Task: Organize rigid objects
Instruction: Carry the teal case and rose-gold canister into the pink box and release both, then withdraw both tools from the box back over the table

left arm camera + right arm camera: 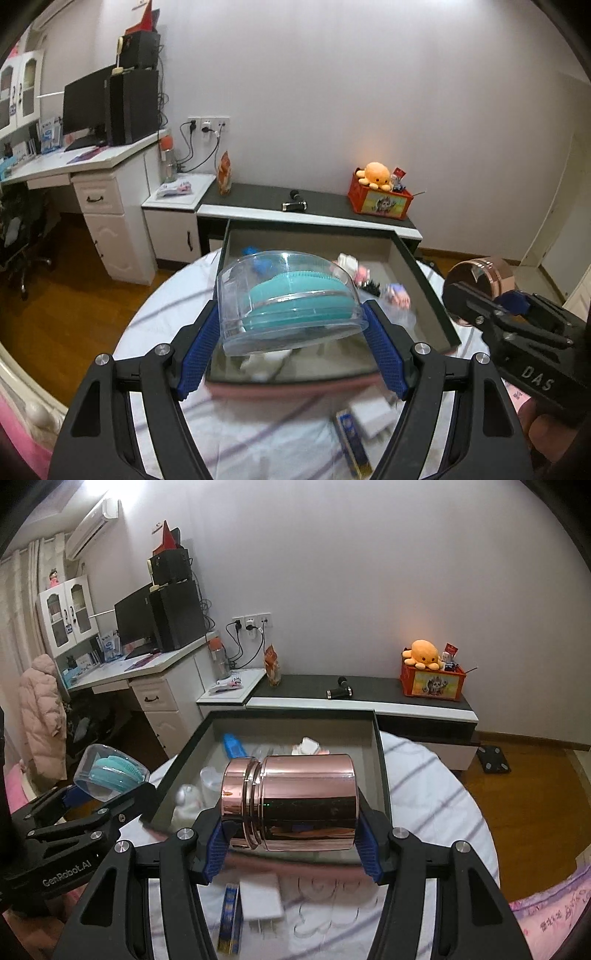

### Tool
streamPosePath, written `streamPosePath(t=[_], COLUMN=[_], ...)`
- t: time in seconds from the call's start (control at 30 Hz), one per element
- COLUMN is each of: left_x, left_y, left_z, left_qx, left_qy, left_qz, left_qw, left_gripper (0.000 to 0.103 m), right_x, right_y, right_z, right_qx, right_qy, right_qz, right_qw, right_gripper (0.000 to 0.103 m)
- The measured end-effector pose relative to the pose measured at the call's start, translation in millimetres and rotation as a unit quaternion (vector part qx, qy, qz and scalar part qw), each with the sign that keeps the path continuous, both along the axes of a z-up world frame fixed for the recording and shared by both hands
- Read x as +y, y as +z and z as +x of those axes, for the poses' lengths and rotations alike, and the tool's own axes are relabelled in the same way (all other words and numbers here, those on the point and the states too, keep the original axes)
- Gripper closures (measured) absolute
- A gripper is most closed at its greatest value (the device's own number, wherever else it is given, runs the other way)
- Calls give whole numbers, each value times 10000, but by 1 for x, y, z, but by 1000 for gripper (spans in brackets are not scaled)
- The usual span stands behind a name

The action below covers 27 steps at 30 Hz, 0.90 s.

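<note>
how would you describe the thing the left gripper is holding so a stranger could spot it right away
Find the open dark-rimmed box on the striped bedsheet. Above its near edge, the left gripper clamps a clear round plastic case. Its teal bristled pad inside sets it apart from the shiny copper canister nearby.

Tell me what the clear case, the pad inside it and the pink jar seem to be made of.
Clear case, held in the left claw: hard see-through plastic, glossy; its contents show through the wall.
Pad inside it: likely soft silicone, matte teal, with rows of fine nubs.
Pink jar, held in the right claw: mirror-bright rose-gold finish with sharp reflections; either polished metal or metal-coated plastic.
</note>
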State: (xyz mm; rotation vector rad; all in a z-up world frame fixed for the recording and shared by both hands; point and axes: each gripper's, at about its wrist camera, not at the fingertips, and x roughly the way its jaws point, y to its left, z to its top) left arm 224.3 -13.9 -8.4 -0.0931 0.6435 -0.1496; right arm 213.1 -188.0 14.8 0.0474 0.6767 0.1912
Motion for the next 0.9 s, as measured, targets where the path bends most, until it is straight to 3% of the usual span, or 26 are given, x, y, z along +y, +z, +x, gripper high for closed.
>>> streamPosePath(t=[0.13, 0.4, 0.73, 0.83, 0.87, 0.9], left_x=[-6, -11, -17, -17, -16, -14], left_y=[-4, -42, -64, -64, -62, -60], left_z=[31, 86, 109, 107, 105, 102], left_qx=[42, 434, 695, 652, 609, 545], left_qy=[-27, 21, 127, 172, 186, 239], left_qz=[38, 102, 375, 495, 531, 563], left_qw=[10000, 9990, 9968, 9965, 9966, 9966], left_gripper=[26, 26, 25, 18, 15, 15], right_x=[-1, -3, -1, 1, 2, 3], right_y=[-8, -41, -61, -63, -64, -65], right_z=[32, 82, 108, 111, 111, 111], right_qx=[139, 540, 797, 809, 830, 844], right_qy=[-11, -11, 7, 26, 51, 78], right_qz=[-17, -116, -223, -281, -275, -252], right_qw=[9999, 9985, 9966, 9963, 9962, 9961], right_gripper=[44, 44, 44, 43, 41, 32])
